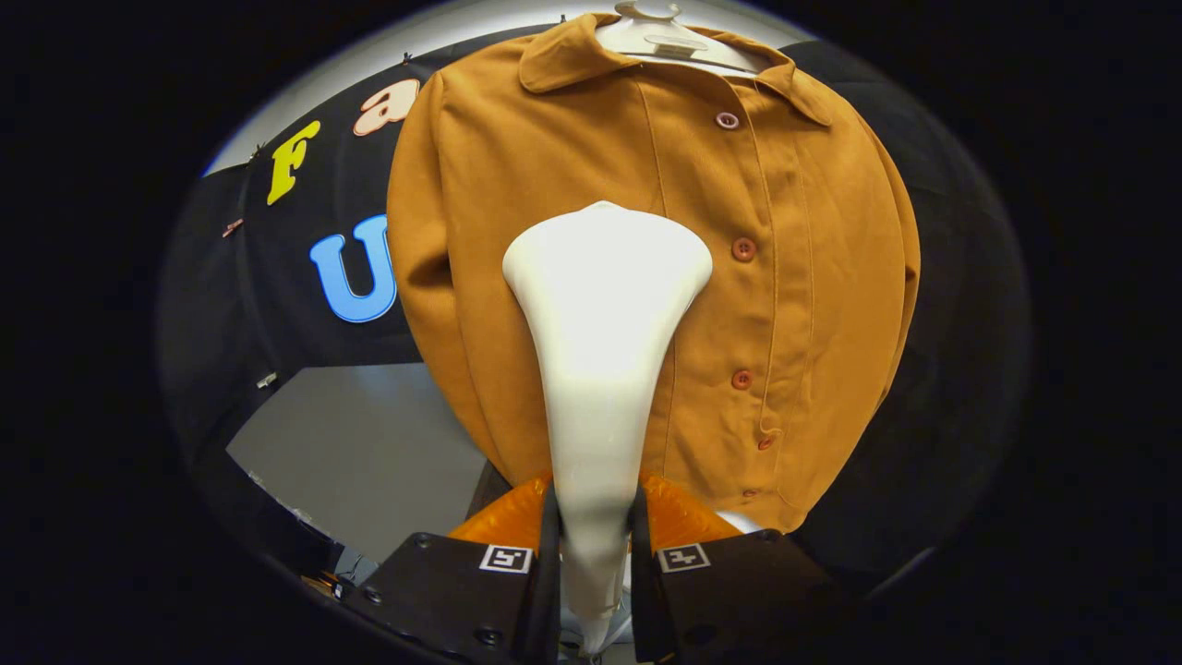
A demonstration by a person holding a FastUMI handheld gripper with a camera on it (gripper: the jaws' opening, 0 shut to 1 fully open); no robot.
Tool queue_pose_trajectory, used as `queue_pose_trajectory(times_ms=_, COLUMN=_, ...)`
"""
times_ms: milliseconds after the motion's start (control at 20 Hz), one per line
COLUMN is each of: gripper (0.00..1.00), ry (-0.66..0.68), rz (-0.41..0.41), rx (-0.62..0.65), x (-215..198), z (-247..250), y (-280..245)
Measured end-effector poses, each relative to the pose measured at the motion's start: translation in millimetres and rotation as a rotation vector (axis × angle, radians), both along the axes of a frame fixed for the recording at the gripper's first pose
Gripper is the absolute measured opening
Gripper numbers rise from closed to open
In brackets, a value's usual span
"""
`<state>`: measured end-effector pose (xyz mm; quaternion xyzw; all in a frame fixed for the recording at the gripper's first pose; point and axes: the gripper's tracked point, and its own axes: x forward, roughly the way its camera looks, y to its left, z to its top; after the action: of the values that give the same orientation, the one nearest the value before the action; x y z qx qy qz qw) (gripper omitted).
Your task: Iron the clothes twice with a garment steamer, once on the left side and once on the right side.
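While the garment steamer [605, 305] rides clamped in the gripper [596, 545], the step in hand looks like a pass over the shirt's panel left of the button line, and doing it well probably means keeping the wide head flat and close to the cloth, gliding slowly and evenly along the panel without drifting over the buttons. Starting at the left, the shirt [517, 185] shows its hanging sleeve, a rust-orange twill that falls in soft folds by the armpit, with the booth wall behind it. Moving across, the steamer's white body tapers from a narrow neck pinched between both fingers, which are closed snugly on it, up to a broad flared head that sits in front of the chest, just left of the placket; whether it touches the cloth I cannot tell. Further right runs the row of buttons [743, 248], fastened, under a flat collar. At the top, a pale hanger [660, 37] carries the shirt, whose right panel hangs smooth and lightly creased.
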<state>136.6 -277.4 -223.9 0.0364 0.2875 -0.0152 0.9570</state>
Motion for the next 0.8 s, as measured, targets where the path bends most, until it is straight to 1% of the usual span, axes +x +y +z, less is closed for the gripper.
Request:
queue_pose_trajectory(times_ms=300, gripper=0.34, ry=0.082, rz=-0.01, rx=0.008, x=-10, z=-38, y=-1)
queue_pose_trajectory(times_ms=500, gripper=0.35, ry=0.157, rz=-0.024, rx=0.016, x=-25, z=-68, y=-3)
queue_pose_trajectory(times_ms=800, gripper=0.35, ry=0.235, rz=-0.04, rx=0.023, x=-47, z=-97, y=-2)
